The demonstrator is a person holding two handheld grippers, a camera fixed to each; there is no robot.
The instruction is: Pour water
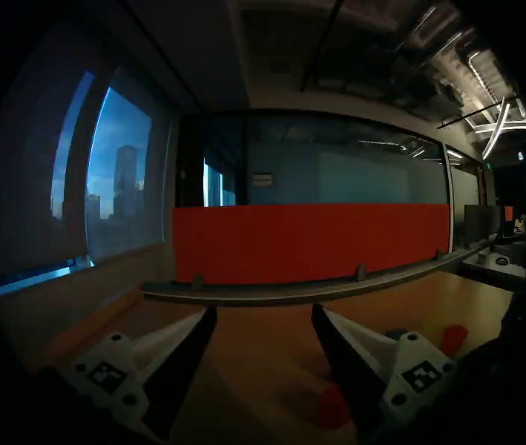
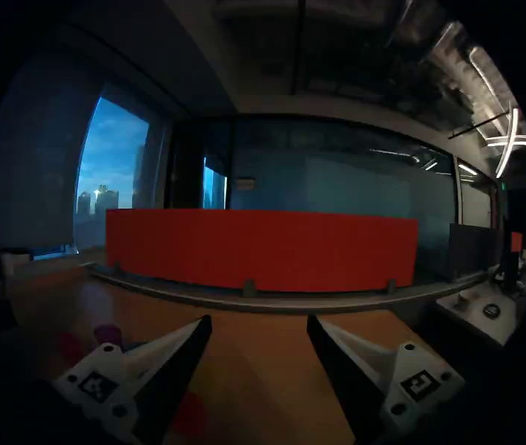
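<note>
I see an orange-red flat divider panel (image 1: 311, 241), a tan wooden desktop (image 1: 263, 371), and black-and-white patterned square tags (image 1: 107, 376) on my white left gripper (image 1: 263, 308).

Red partition (image 1: 307, 241), window (image 1: 118, 189), wooden table (image 1: 263, 356)

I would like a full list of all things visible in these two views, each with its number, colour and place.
desk: one, brown wood, under both grippers.
partition panel: one, red, upright along the desk's far edge.
window: one, blue sky and towers outside, on the left.
ceiling lights: several, white strips, upper right.
small red objects: at least two, on the desk near the fingers; too blurred to name.
purple object: one, on the desk beside a red one.
side desk: one, white, far right, small items on it.
left gripper: one, white and black, open, holding nothing.
right gripper: one, white and black, open, holding nothing.
</note>
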